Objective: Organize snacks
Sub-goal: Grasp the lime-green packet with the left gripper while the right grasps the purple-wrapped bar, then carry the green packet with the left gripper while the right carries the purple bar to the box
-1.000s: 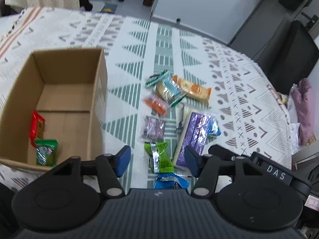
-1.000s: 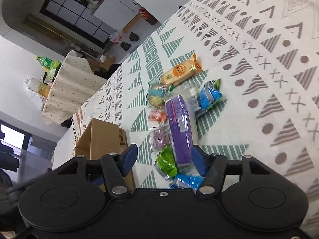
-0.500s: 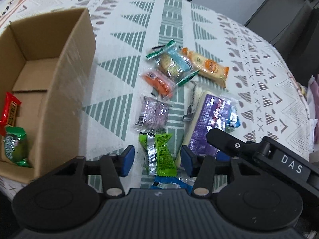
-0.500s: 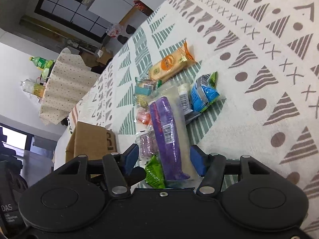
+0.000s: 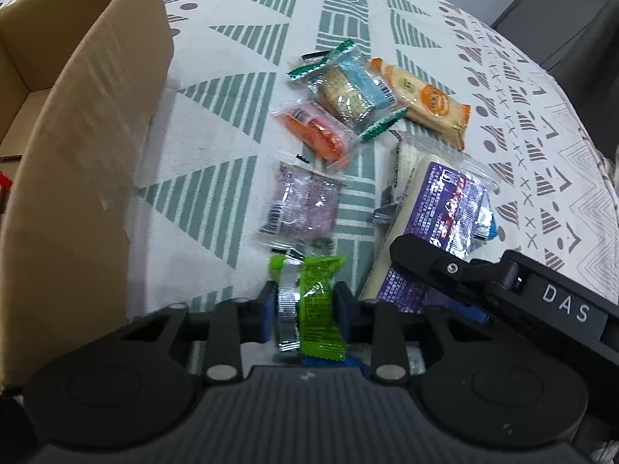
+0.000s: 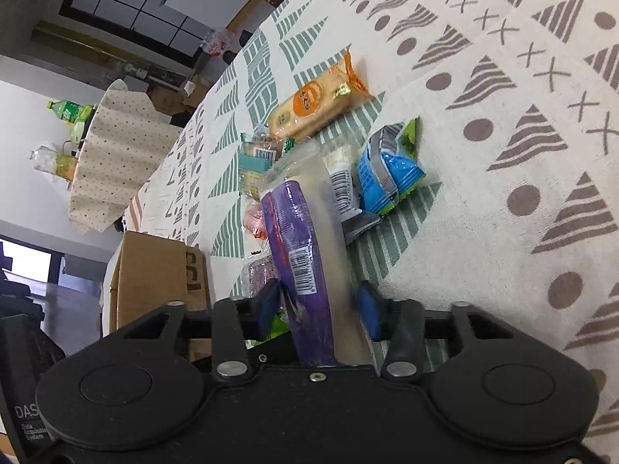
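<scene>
Green packet point(image 5: 315, 301): lime-green snack wrapper with a silver seam, lying on the bench cloth just right of the cardboard box, nearest the camera among the loose snacks.
Left tongs point(image 5: 305, 311): blue pads pressed against both sides of the green packet, pinching it.
Cardboard box point(image 5: 73, 162): brown, open-topped, standing on the bench; every loose snack lies to its right in the left wrist view.
Purple pack point(image 6: 300, 255): long clear-wrapped bar with a purple label and barcode, further right of the box than the green packet, one end between the right tongs.
Right tongs point(image 6: 319, 305): pads set either side of the purple pack; the left pad looks to touch the wrapper, a gap shows at the right pad, so I cannot tell whether they grip it.
Lilac packet point(image 5: 303, 203): clear wrapper, just beyond the green packet, right of the box.
Orange-red packet point(image 5: 317, 135): beyond the lilac one.
Cracker packet point(image 5: 348, 89): teal-edged, touching the orange-red packet, further from the box.
Orange biscuit pack point(image 5: 421, 102): right of the cracker packet, well apart from the box.
Blue packet point(image 6: 387, 170): beside the purple pack, on its side away from the box.
Bench cloth point(image 5: 240, 38): white with green and grey triangles.
</scene>
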`<state>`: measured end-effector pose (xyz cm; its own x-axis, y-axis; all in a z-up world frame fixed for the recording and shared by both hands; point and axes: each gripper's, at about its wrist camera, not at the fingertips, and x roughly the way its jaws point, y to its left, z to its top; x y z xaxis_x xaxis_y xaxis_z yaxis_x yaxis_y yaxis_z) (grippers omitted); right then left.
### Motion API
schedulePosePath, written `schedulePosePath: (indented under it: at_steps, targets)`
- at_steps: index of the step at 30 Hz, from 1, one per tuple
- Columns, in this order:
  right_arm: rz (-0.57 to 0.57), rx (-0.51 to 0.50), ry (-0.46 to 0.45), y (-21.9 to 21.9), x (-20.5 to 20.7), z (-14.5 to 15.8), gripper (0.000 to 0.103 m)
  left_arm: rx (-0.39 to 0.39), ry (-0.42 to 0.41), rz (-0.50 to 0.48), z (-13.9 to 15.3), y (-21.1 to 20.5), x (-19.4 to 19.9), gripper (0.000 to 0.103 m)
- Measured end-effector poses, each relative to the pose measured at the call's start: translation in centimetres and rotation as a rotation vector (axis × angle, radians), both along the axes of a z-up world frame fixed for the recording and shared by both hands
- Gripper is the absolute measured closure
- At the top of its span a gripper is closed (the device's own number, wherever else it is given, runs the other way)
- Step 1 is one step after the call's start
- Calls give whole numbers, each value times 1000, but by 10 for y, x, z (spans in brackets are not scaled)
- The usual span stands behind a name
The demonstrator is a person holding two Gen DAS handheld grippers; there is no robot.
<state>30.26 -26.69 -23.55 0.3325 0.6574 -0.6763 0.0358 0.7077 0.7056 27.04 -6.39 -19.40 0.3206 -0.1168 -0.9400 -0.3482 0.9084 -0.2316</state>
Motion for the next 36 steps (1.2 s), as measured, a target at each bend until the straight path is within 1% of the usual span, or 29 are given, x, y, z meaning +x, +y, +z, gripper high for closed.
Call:
schedulePosePath:
  at_steps: [3, 6, 11, 14, 17, 26, 36]
  targets:
    - [9, -6, -11, 1, -1, 4, 71, -1, -7, 3, 3, 1, -1, 76]
    - [-6, -1, -9, -3, -3, 7, 73, -2, -30, 5, 11, 2, -5, 76]
    - [-24, -7, -38, -9, -12, 19, 74, 0, -65, 10, 27, 5, -15, 76]
    - [-35, 12, -41, -12, -17, 27, 74, -3, -85, 11, 37, 7, -23, 76]
    - [-27, -15, -80, -11, -24, 41, 74, 0, -112, 9, 49, 10, -31, 76]
    - [11, -21, -176, 4, -47, 82, 74, 1, -199, 21, 88, 21, -57, 76]
    - [40, -14, -233, 32, -67, 112, 74, -4, -268, 51, 118, 38, -84, 76]
